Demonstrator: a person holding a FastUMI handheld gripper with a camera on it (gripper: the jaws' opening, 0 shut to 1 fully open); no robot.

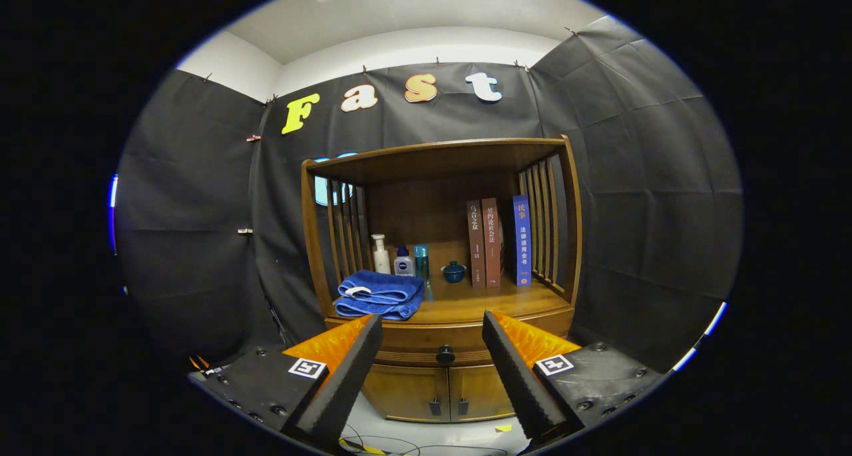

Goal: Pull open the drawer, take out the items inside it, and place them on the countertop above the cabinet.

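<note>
The gripper (pixel 432 349) is hanging with its fingers spread wide and gripping nothing, lined up so the drawer knob (pixel 445 355) is sitting between them at lower centre, well beyond the tips, presumably readying a pull. The drawer (pixel 432 339) is sitting closed under the surface (pixel 506 303), its contents hidden. Above, a folded blue towel (pixel 381 294), bottles (pixel 396 257) and three upright books (pixel 498 241) are lining the surface; the spine lettering is too small for reading.

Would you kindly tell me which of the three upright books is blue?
The blue book, rightmost, next to the side slats; the other two are brown. The claw is open.
</note>
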